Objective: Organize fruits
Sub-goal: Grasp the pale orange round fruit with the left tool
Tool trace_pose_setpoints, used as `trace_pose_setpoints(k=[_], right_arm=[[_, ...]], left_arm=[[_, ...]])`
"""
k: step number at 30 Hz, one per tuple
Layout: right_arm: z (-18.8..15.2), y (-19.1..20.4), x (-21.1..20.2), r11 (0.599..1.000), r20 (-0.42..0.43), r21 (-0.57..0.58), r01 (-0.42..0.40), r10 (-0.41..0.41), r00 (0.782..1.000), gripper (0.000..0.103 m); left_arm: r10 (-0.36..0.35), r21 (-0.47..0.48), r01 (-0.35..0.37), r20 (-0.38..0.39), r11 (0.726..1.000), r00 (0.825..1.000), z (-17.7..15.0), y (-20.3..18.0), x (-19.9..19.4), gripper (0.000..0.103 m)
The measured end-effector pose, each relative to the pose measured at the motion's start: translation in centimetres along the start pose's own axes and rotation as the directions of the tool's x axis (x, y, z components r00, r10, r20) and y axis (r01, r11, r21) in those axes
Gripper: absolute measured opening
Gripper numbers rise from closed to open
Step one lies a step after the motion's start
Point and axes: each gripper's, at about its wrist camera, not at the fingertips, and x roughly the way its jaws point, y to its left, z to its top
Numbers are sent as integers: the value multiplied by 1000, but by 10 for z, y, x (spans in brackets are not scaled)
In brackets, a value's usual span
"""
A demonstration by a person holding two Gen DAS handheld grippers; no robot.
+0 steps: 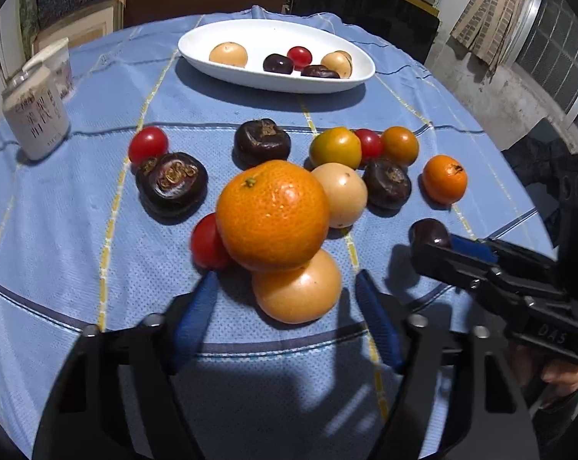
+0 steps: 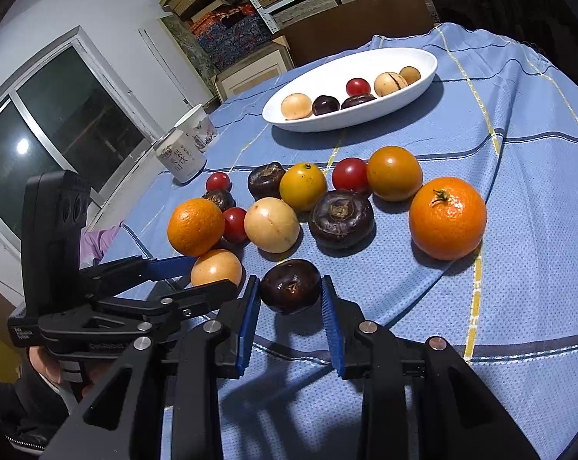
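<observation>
The left gripper [image 1: 285, 295] stands half-wide, its blue pads on either side of a pale orange fruit [image 1: 297, 287] without pressing it; a large mandarin [image 1: 272, 214] leans on that fruit just ahead and a cherry tomato [image 1: 208, 243] sits ahead to its left. Close squarely and lift slowly, so the neighbours do not roll. To its right, the right gripper [image 2: 290, 306] is clamped narrow on a dark water chestnut [image 2: 290, 285] on the blue cloth [image 2: 519, 268]. The white dish [image 2: 404, 107] lies far ahead; carry the chestnut over the scattered fruit.
</observation>
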Motion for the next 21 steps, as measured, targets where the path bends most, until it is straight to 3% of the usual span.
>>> trace_pose_setpoints(k=[2,7,16,18,21], right_arm=[[0,0,0,1000,0,0,2,-2,1000,33],[-1,0,-2,1000,6,3,-3,3,1000,33],[-2,-1,-3,1000,9,4,-9,9,1000,33],[-2,-1,-2,1000,7,4,-7,7,1000,33],[-2,1,-3,1000,8,-1,-2,2,1000,33]], left_arm=[[-13,15,13,-6,1000,1000,0,0,-1,54],[-43,-28,42,-33,999,999,-2,6,-5,54],[-7,-5,7,-19,1000,1000,2,-5,1,54],[4,9,-4,-16,1000,1000,1,-6,1,44],[-26,1,26,-26,1000,999,0,0,-2,44]])
